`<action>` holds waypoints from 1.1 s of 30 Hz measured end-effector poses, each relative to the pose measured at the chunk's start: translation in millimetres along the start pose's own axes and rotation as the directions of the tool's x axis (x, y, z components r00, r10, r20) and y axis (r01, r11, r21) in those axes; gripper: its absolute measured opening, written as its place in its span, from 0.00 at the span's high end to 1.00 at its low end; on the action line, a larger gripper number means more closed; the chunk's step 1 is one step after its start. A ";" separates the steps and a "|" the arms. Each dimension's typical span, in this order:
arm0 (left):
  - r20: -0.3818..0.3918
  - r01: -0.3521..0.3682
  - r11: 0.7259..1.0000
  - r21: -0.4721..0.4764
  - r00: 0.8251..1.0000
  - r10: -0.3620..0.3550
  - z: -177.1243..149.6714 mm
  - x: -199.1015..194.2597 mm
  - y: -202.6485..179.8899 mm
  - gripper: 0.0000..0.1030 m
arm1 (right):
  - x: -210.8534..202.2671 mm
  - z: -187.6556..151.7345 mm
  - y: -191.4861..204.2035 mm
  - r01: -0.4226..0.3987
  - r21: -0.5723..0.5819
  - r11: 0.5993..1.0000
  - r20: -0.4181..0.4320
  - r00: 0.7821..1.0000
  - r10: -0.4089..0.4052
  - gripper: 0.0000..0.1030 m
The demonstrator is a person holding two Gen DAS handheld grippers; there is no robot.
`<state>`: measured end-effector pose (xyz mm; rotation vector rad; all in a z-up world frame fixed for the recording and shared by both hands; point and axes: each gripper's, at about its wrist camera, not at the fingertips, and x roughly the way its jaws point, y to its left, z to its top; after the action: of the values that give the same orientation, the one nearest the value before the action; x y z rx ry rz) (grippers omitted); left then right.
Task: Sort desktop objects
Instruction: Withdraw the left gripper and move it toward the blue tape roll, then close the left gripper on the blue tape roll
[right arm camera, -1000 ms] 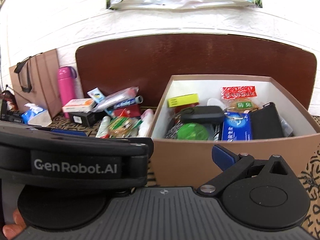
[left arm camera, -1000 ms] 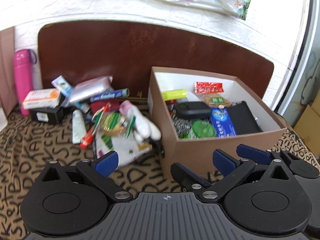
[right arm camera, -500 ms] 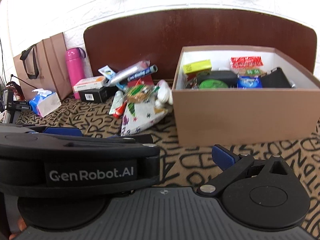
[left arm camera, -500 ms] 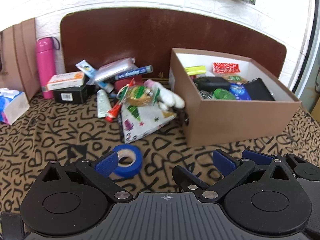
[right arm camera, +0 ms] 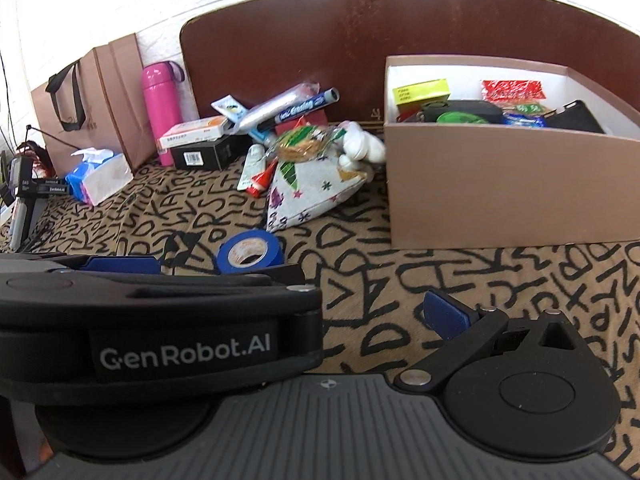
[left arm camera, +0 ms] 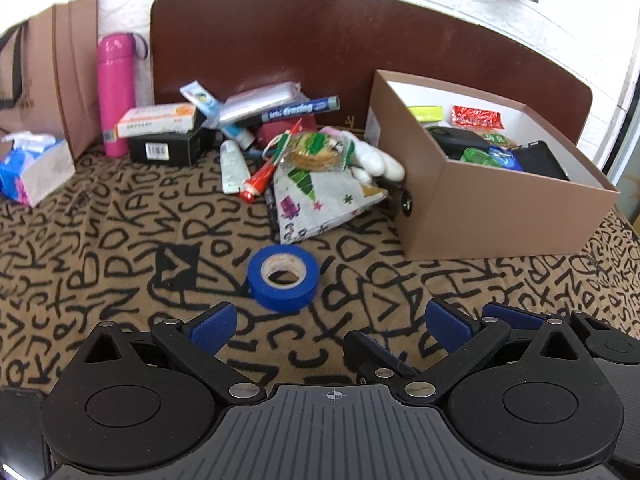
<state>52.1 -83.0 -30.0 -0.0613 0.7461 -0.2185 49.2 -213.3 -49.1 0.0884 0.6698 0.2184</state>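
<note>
A blue tape roll (left arm camera: 283,276) lies flat on the lettered cloth, just ahead of my left gripper (left arm camera: 331,326), which is open and empty. The right wrist view shows the same tape roll (right arm camera: 250,252) past the left gripper's housing (right arm camera: 160,312). My right gripper (right arm camera: 328,316) stands open; only its right finger (right arm camera: 444,316) shows, the other is hidden behind that housing. A brown box (left arm camera: 492,216) at the right holds several items. Left of it sits a pile with a patterned pouch (left arm camera: 320,200), a marker (left arm camera: 300,110) and tubes.
A pink bottle (left arm camera: 117,92), a brown paper bag (left arm camera: 60,72) and a tissue pack (left arm camera: 32,168) stand at the far left. A black carton (left arm camera: 168,148) carries a white packet. A dark wooden board (left arm camera: 320,40) backs the scene. Bare cloth lies around the tape.
Both grippers have drawn back from the box and pile, so more of the cloth shows. The blue tape roll has come into view ahead of the left gripper. Both stay open.
</note>
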 end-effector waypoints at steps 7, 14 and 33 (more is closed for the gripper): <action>-0.011 0.010 0.994 -0.105 1.000 -0.011 -6.7 12.8 40.6 0.00 | 14.9 -13.5 12.5 -0.053 -0.110 0.992 0.021 0.998 0.055 0.00; -0.039 0.028 0.992 -0.126 0.999 -0.033 0.6 32.2 64.2 0.11 | 41.7 -17.4 19.4 -0.122 -0.138 0.983 0.003 0.992 0.124 0.07; -0.079 0.134 0.991 -0.019 0.988 -0.135 24.2 81.1 56.7 0.19 | 77.7 1.4 30.8 -0.156 -0.219 0.963 0.011 0.987 0.162 0.37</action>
<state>136.3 -46.0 -73.8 -0.1172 0.8244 -0.3464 104.0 -165.6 -90.4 -0.0656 0.6071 0.4429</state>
